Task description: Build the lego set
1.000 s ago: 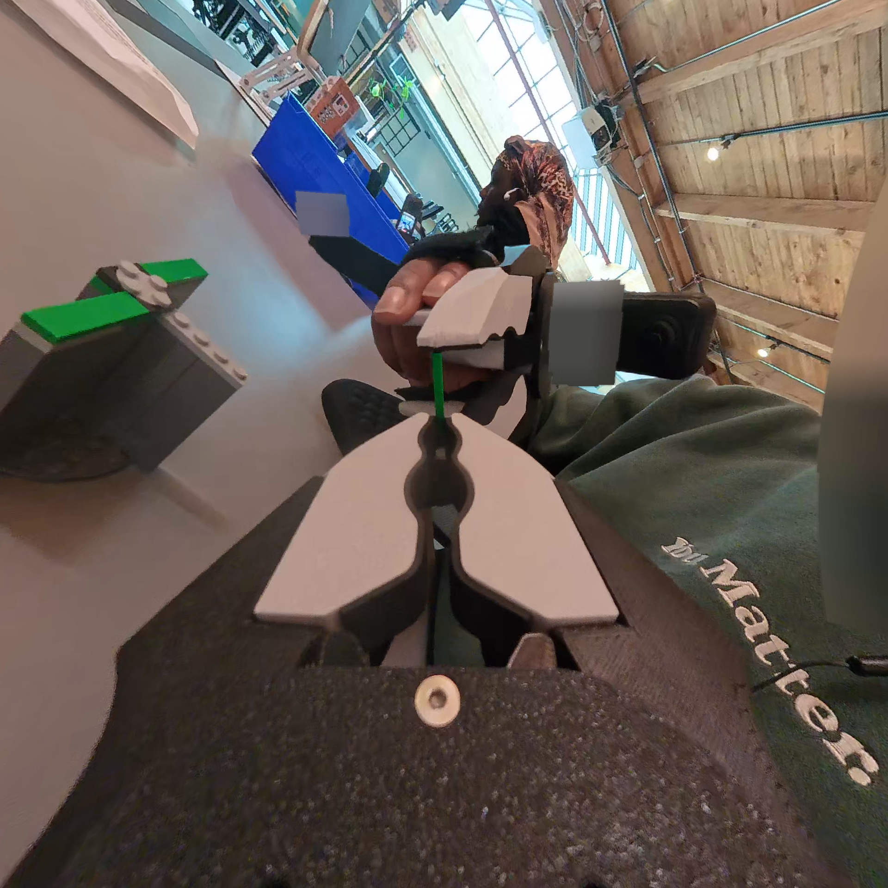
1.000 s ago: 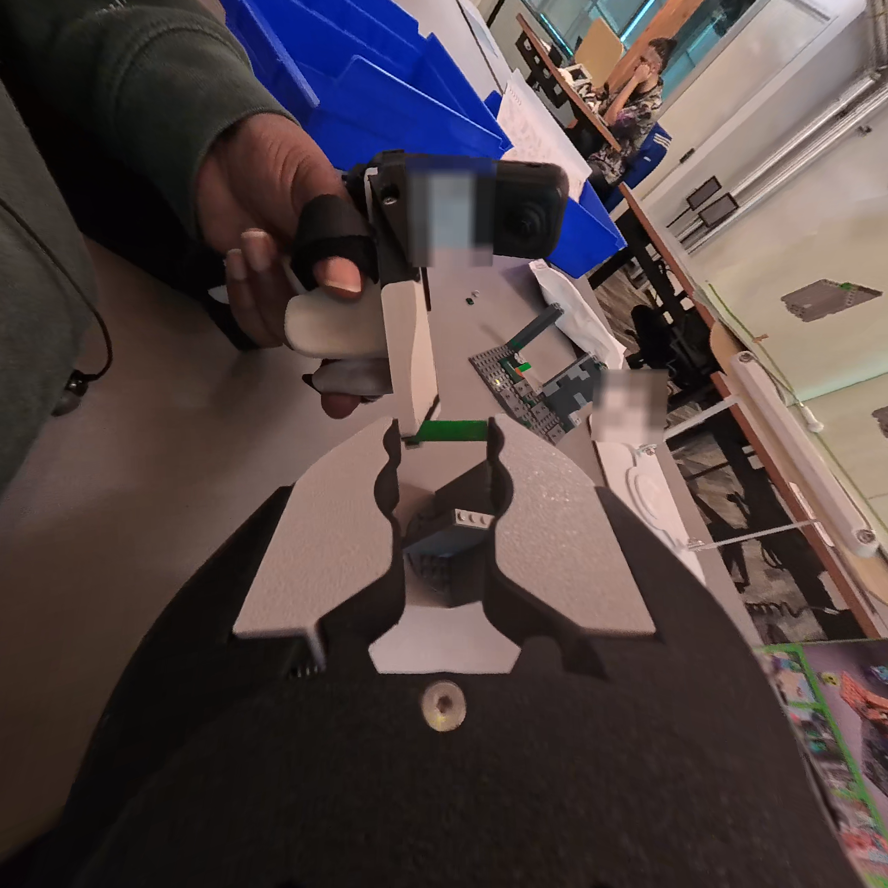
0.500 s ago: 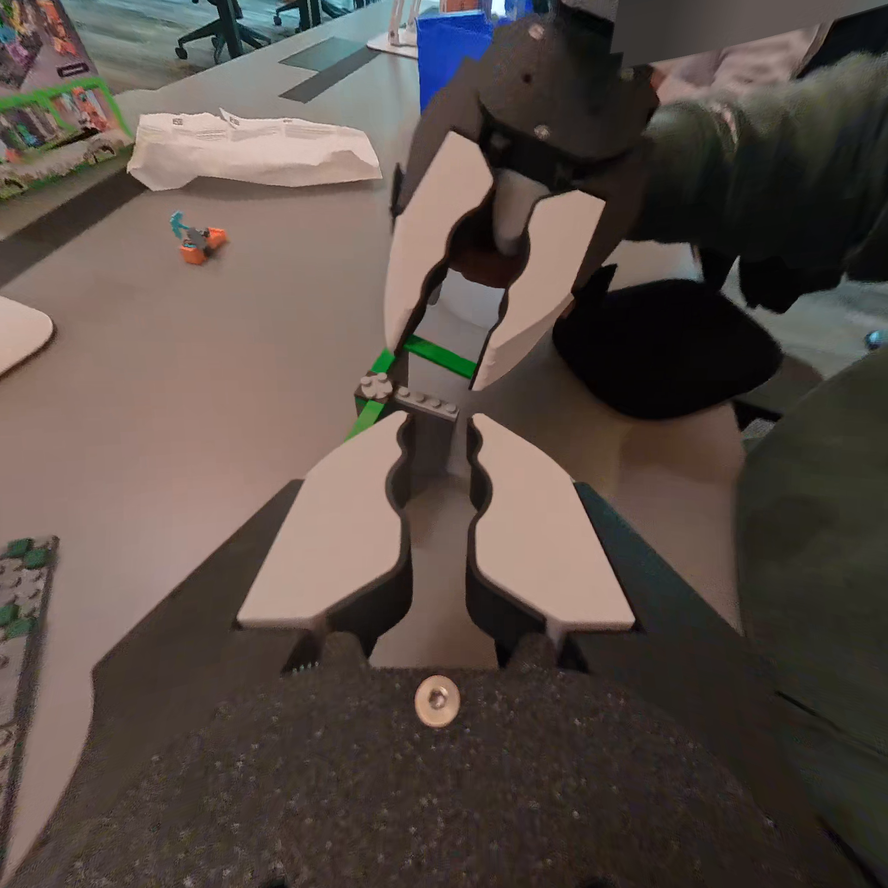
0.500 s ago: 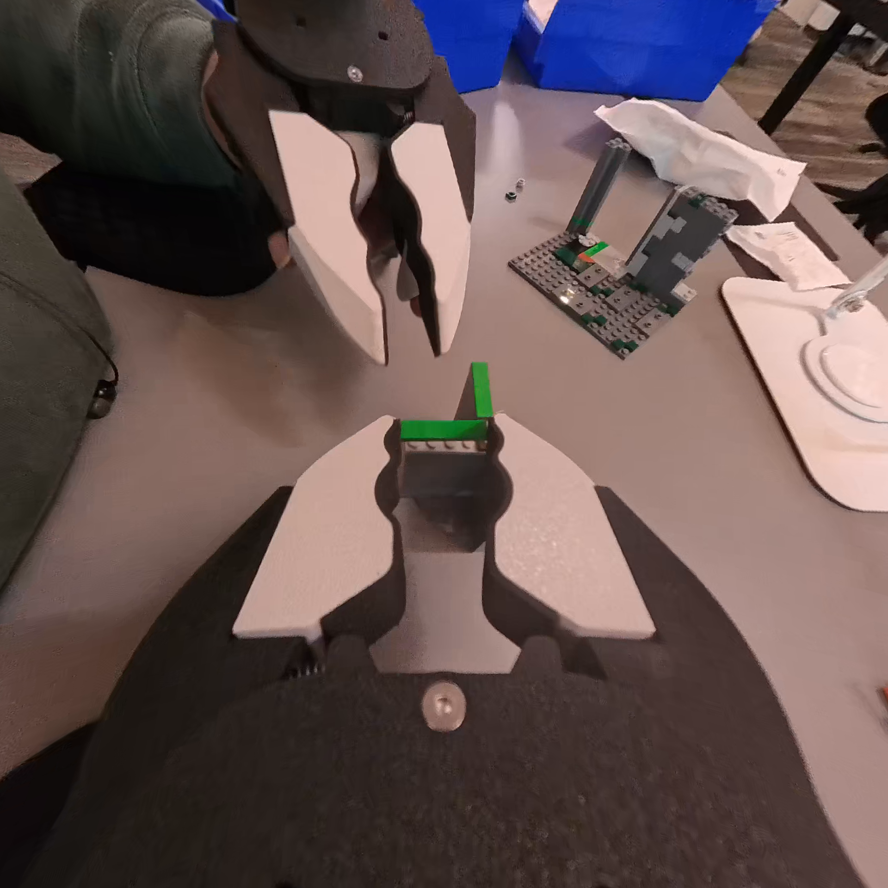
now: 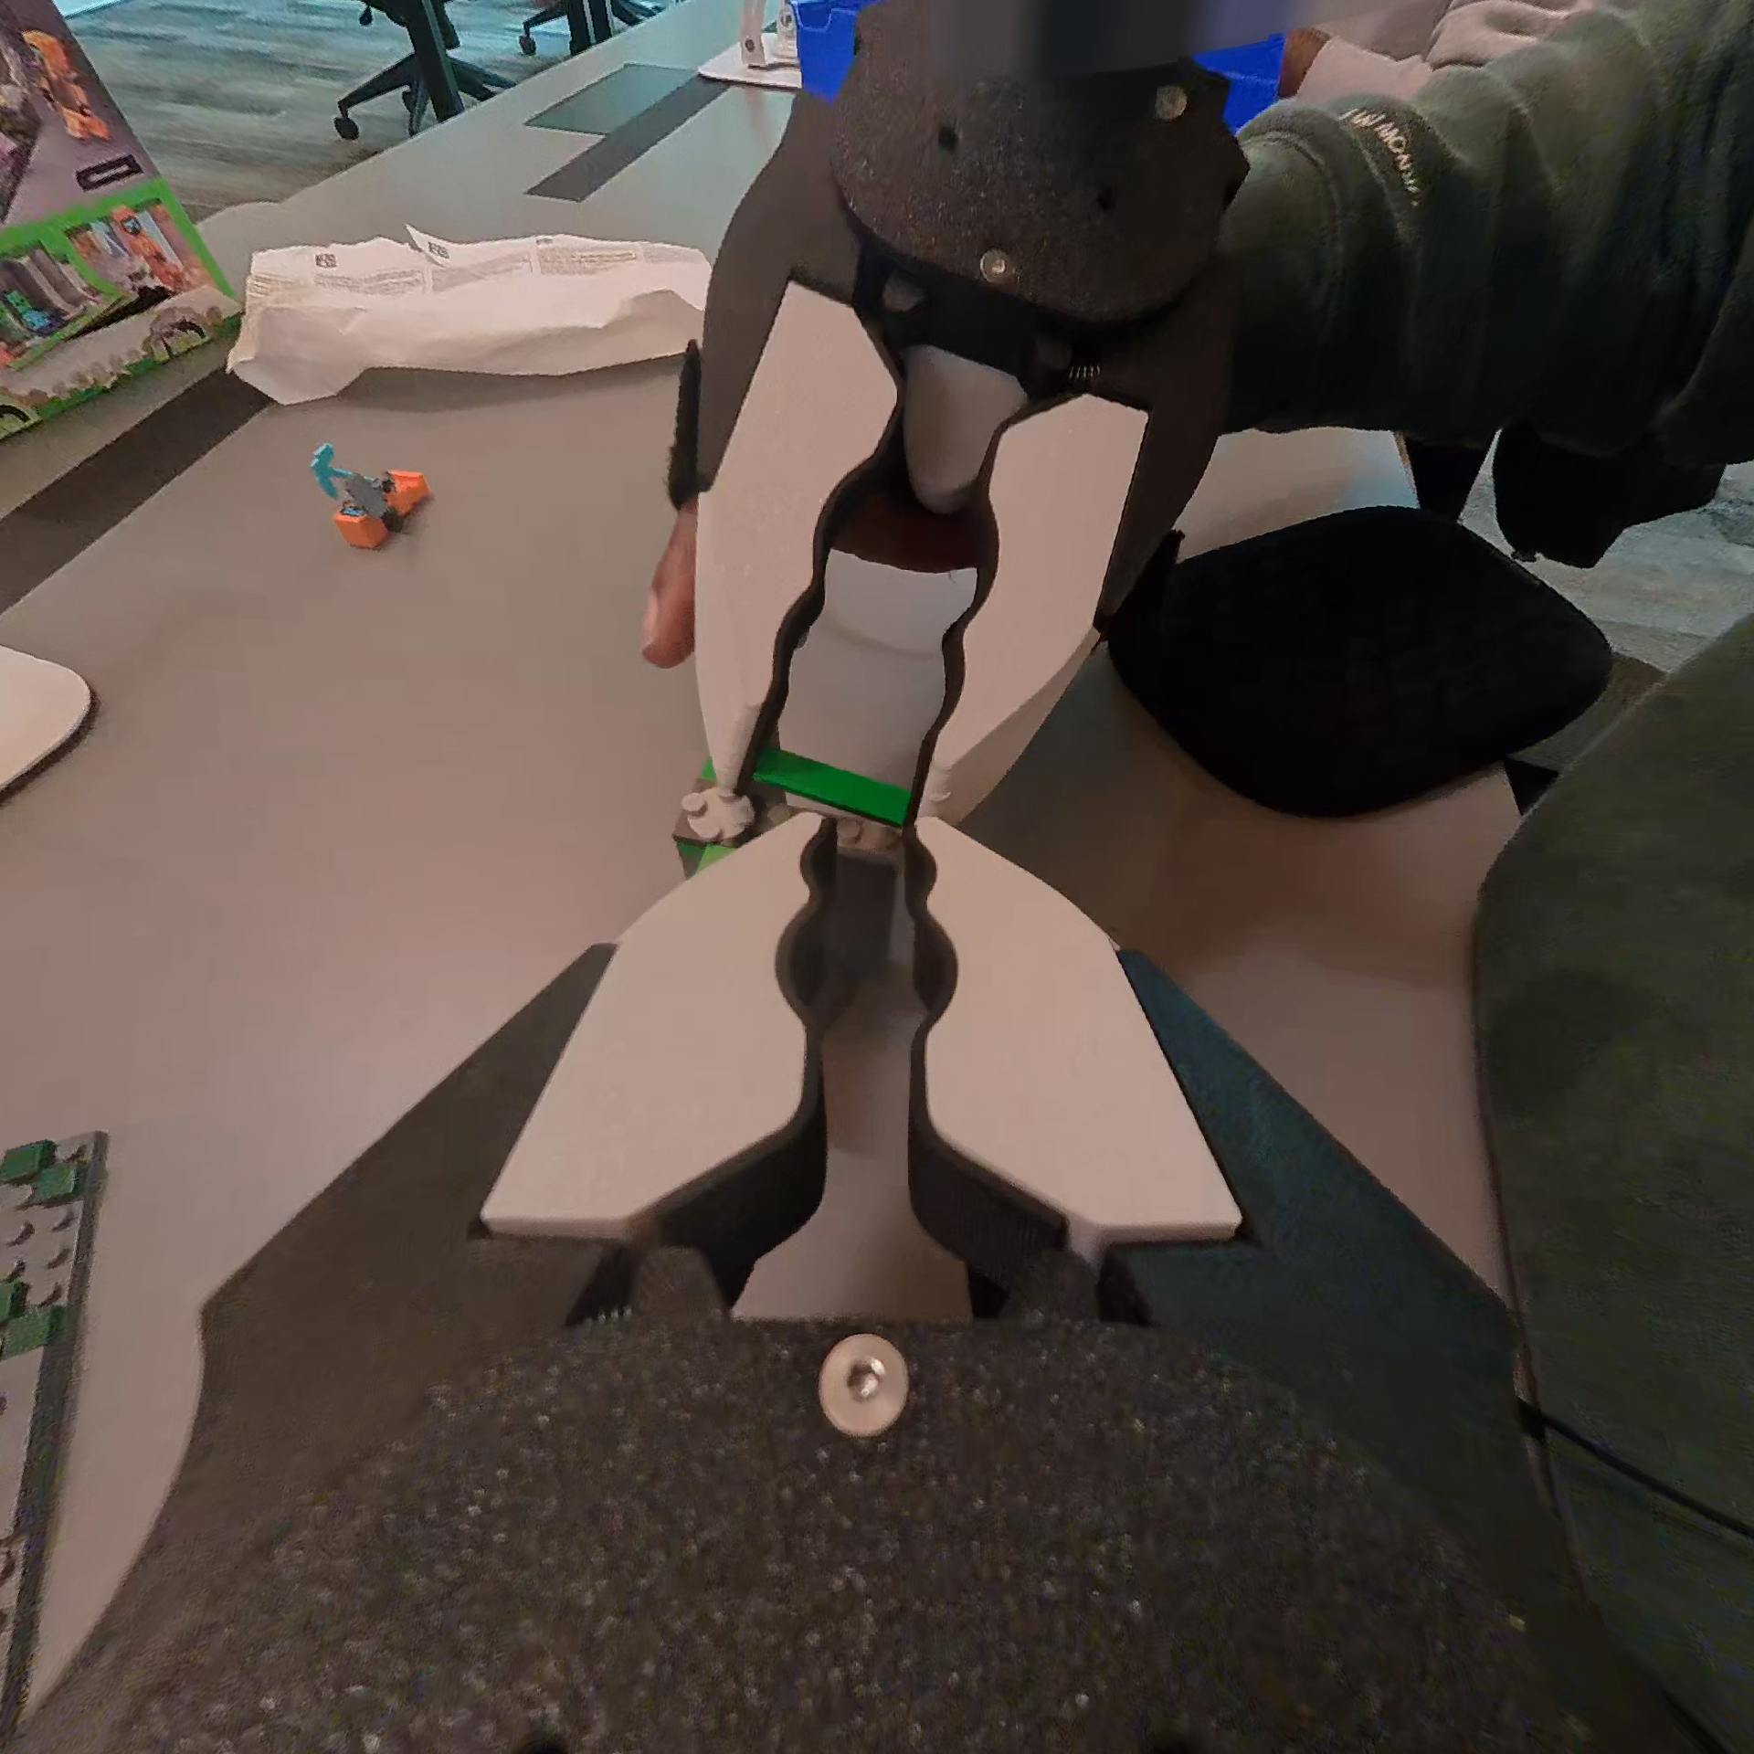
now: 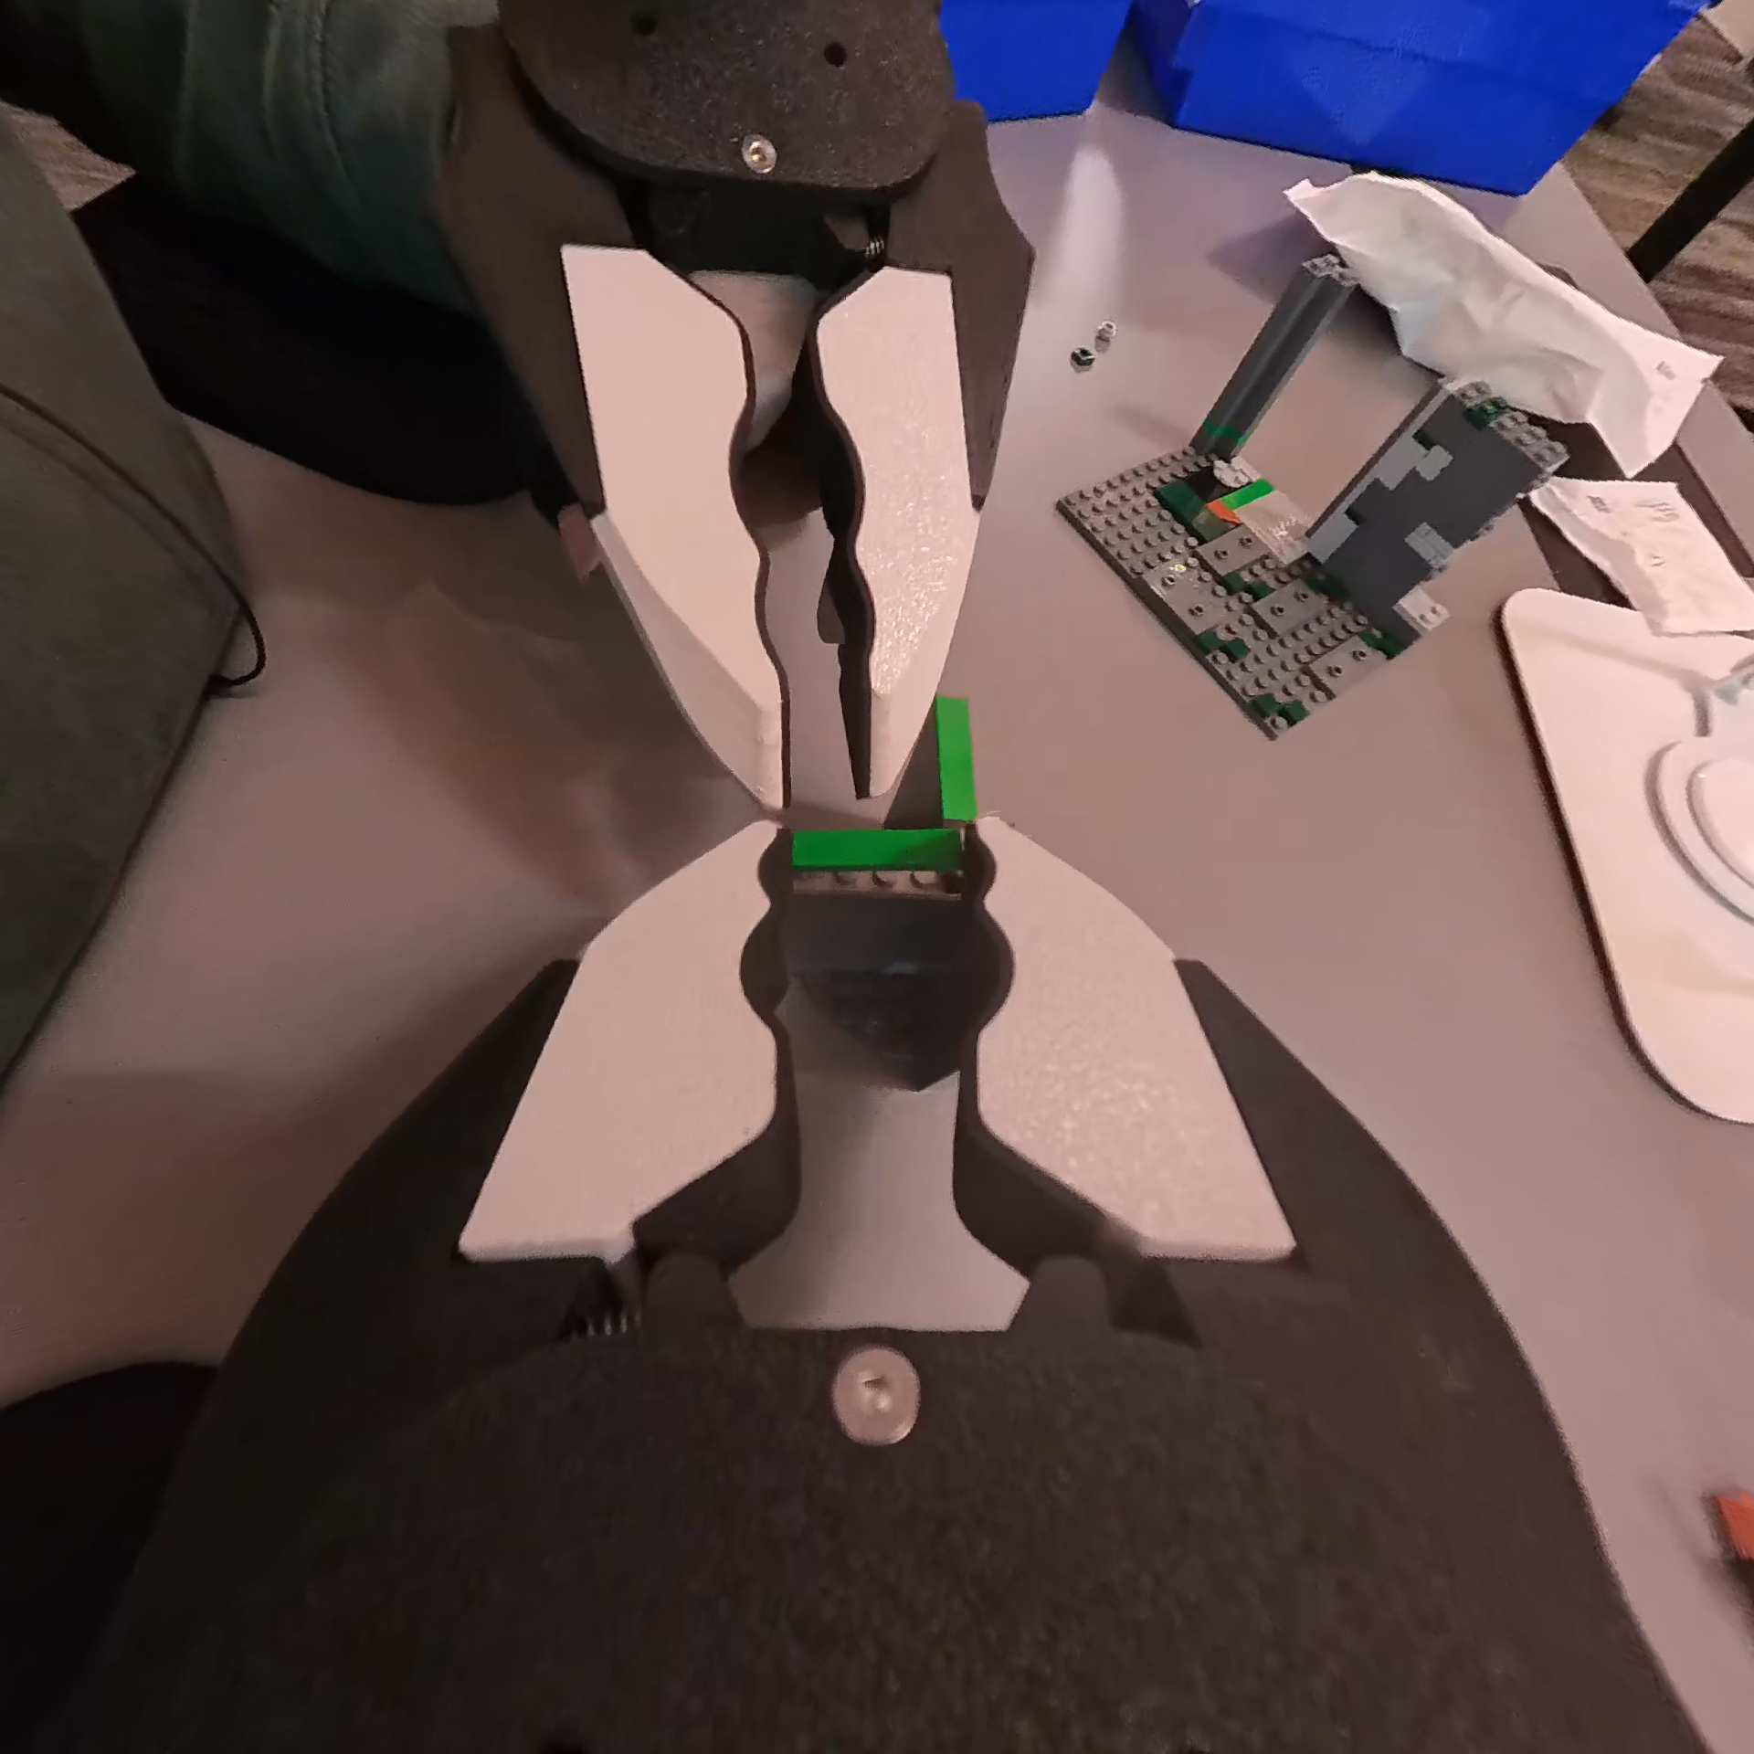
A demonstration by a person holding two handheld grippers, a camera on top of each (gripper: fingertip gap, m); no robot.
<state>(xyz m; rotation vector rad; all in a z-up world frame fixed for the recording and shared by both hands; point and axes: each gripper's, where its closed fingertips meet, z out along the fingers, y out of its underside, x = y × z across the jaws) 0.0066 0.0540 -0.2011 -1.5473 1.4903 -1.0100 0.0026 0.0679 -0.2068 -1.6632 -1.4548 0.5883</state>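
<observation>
My right gripper (image 6: 883,840) is shut on a dark grey lego block (image 6: 883,949), gripping it by its sides just over the table. Two bright green plates lie on the block's top in an L shape: one across the jaws (image 6: 873,848), one pointing away (image 6: 954,759). My left gripper (image 5: 866,835) faces it tip to tip. Its jaws are a narrow gap apart with nothing held, and its tips sit at the near edge of the block's studs (image 5: 859,833). In the right wrist view the left gripper (image 6: 821,797) hovers at the green plate's left end.
A grey baseplate with partly built grey walls (image 6: 1329,550) stands to the back right, with two tiny loose pieces (image 6: 1091,346), crumpled white bags (image 6: 1481,285), blue bins (image 6: 1329,66) and a white pad (image 6: 1614,854) around it. In the left view are the set's box (image 5: 76,285), a small orange and teal figure (image 5: 370,494) and a black cushion (image 5: 1348,664). Left and right tips are no more than a few centimetres apart.
A second ago my left gripper was shut on a thin green plate, raised. Both grippers have come down to the table. The left let go, then narrowed and closed in on the block.
</observation>
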